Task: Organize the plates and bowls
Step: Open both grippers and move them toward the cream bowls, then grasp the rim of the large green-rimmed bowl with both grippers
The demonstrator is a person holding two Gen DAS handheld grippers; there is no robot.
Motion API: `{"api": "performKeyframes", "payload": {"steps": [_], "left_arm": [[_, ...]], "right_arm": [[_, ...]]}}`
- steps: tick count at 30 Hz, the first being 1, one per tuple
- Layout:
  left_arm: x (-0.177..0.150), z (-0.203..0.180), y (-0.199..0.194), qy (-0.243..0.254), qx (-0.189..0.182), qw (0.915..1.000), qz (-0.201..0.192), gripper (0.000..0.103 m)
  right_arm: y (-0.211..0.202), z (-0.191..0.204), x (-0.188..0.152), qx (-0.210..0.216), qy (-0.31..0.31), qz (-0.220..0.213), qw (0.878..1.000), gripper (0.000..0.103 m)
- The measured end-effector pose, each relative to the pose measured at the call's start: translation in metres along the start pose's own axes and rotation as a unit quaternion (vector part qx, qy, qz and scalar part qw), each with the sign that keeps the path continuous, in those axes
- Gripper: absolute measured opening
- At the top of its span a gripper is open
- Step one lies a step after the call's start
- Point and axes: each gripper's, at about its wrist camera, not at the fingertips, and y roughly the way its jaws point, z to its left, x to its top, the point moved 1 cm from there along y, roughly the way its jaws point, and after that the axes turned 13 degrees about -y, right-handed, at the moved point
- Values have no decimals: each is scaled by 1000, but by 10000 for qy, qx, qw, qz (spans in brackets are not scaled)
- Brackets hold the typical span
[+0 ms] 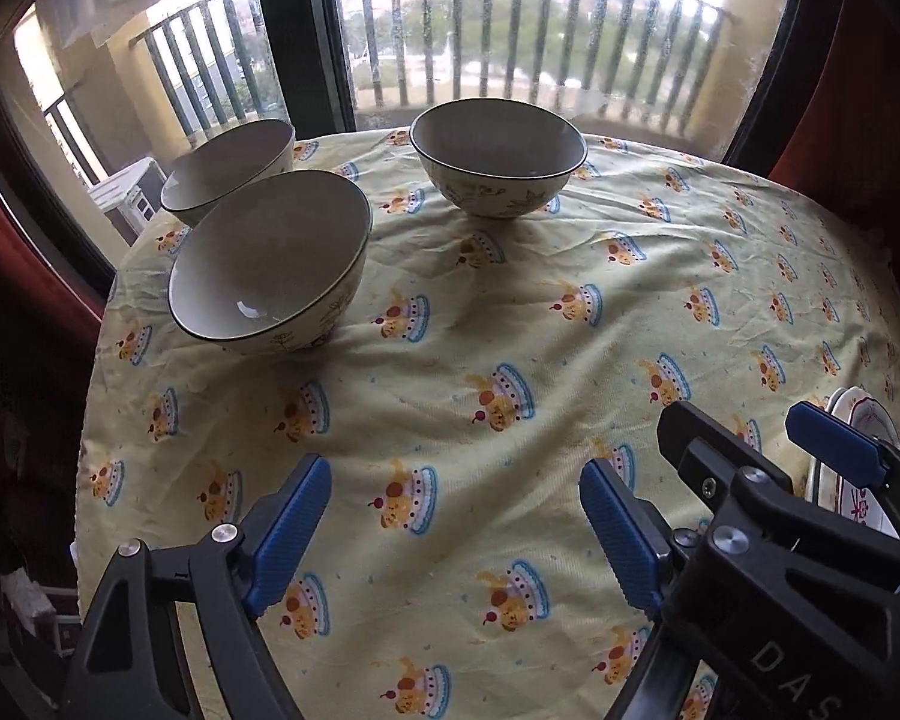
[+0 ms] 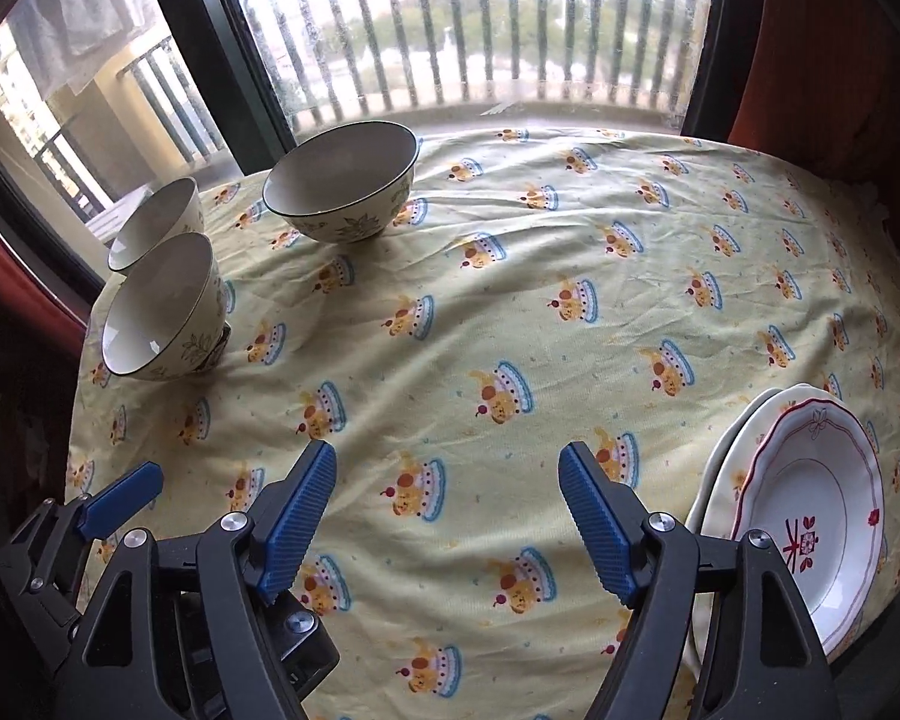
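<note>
Three cream bowls with dark rims stand on the tablecloth. The nearest bowl (image 1: 270, 264) (image 2: 162, 306) is at the left, a second bowl (image 1: 228, 171) (image 2: 156, 222) sits just behind it at the table's edge, and a third bowl (image 1: 498, 156) (image 2: 342, 180) stands apart near the window. A stack of plates (image 2: 822, 480) (image 1: 870, 420), topped by a white one with red trim, lies at the right edge. My left gripper (image 1: 456, 534) is open over bare cloth. My right gripper (image 2: 450, 519) (image 1: 762, 438) is open beside it, left of the plates. Neither holds anything.
A yellow tablecloth (image 1: 510, 330) with a cake print covers the round table. A glass door and balcony railing (image 1: 510, 30) lie behind it, and red chair backs (image 2: 810, 60) stand at the sides. The cloth drops off at the left edge, close to the two left bowls.
</note>
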Motion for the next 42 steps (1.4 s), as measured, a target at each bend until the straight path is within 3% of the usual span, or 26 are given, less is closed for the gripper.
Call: {"api": "performKeyframes", "payload": {"steps": [5,17,21,26,28,30,38,42], "left_arm": [[22,27,4,189,191,9993,-253,82],[76,84,28,-243,347,9976,-548,74],[91,99,45,-482,336,9972,-459,63],[105,112,60,-512,452,9966,-471,61],[109,115,65,-531,461,9965,-458,60],[112,117,69,-560,390,9968,-427,52],[121,118,84,-567,276,9975,-312,38],[121,119,86,-549,388,9973,-287,34]], "right_arm": [[8,32,19,64,-56,-143,9999,80],[35,94,78,-90,-210,-328,9992,80],[52,110,96,-116,-265,-355,9990,79],[69,118,108,-179,-66,-360,9992,77],[75,122,112,-223,-81,-357,9991,72],[81,125,115,-196,-86,-332,9992,60],[100,127,125,-164,49,-243,9996,43],[106,131,129,-25,-50,-237,9997,22]]}}
